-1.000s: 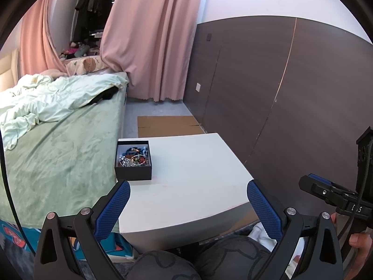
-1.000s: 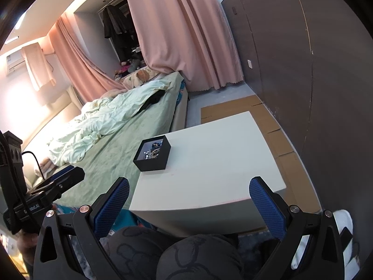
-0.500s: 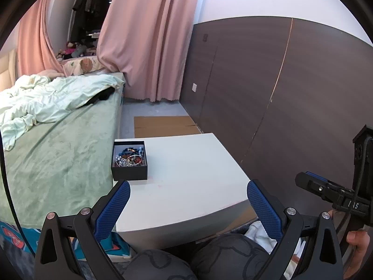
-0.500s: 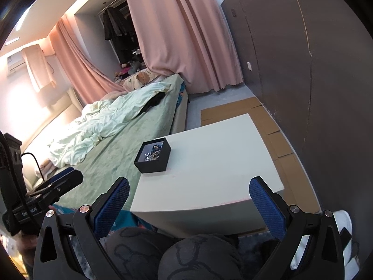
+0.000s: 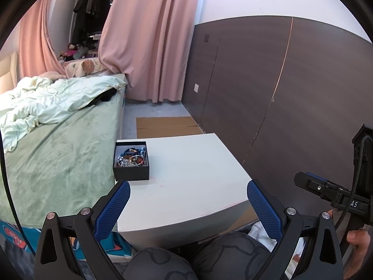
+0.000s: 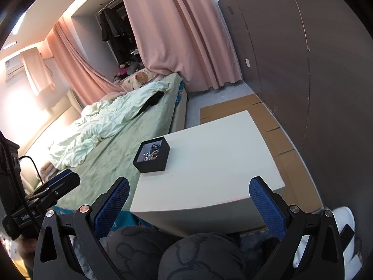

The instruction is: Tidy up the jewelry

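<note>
A black jewelry box point(image 5: 131, 161) sits open on the white bench point(image 5: 193, 172), at the bench's 10 o'clock corner in the left wrist view, right along the edge that faces the bed point(image 5: 56, 154). Inside it lies a tangle of jewelry point(image 5: 132, 157): silver pieces, a thin hoop and dark blue beads, too small to sort out singly. In the right wrist view the same box point(image 6: 152, 157) stands at about 11 o'clock on the bench point(image 6: 216, 163), turned corner-on. The left gripper point(image 5: 188, 203) hangs short of the bench's near edge, its jaws spread wide and released, nothing between the blue pads point(image 5: 114, 210). The right gripper point(image 6: 189, 200) likewise hovers at the near edge with jaws fully parted and empty. Each gripper is well apart from the box. The person's knees in dark patterned trousers point(image 5: 163, 263) fill the 6 o'clock of both views. A pink curtain point(image 5: 149, 37) hangs at 12 o'clock, and flattened cardboard point(image 5: 167, 126) lies on the floor beyond the bench.
</note>
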